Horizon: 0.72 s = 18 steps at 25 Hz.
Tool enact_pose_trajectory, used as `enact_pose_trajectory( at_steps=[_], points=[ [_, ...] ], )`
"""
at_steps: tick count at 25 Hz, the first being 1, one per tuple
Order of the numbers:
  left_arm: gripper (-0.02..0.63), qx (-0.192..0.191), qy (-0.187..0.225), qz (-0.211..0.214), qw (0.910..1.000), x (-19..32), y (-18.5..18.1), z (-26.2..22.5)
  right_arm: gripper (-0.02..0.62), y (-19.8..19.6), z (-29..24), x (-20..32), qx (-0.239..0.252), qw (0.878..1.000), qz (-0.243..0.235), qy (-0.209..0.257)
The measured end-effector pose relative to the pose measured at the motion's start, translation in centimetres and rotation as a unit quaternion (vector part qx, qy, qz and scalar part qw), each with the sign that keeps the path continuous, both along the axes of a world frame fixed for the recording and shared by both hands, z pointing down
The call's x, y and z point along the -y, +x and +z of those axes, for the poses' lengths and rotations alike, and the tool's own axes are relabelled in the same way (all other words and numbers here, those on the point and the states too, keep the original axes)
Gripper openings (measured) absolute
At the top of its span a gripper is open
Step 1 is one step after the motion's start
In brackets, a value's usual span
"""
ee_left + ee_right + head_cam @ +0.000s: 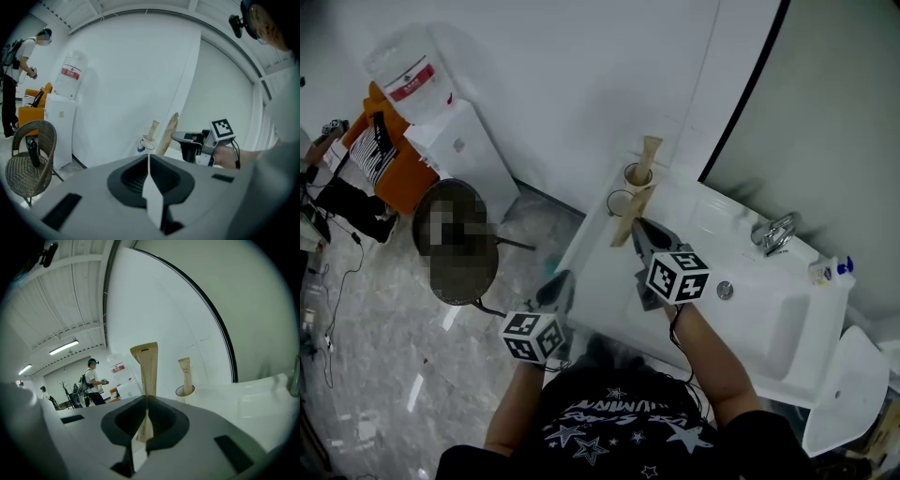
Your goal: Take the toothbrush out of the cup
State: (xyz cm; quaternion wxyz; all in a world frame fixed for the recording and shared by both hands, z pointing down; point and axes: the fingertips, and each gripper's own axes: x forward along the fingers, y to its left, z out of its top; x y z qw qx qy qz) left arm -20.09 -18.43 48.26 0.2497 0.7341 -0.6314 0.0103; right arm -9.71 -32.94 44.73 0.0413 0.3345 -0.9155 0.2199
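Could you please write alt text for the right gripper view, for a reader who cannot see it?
The right claw is shut on a tan wrapped toothbrush, held upright. Behind it a second wrapped toothbrush stands in a cup on the white sink counter.

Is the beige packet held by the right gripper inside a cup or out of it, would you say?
Out: the right gripper clamps the beige packet, whose lower end hangs free, apart from the cup that holds a second packet.
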Motion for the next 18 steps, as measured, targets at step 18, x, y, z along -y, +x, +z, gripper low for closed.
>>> enact_pose_trajectory(
  at_steps=[18],
  points=[
    [0.025,-0.006,-0.018,-0.031,0.9993,-1.9,-1.1,1.7,0.026,-3.5,7.2,-4.3,-0.022,0.994,-0.047,-0.100]
  ],
)
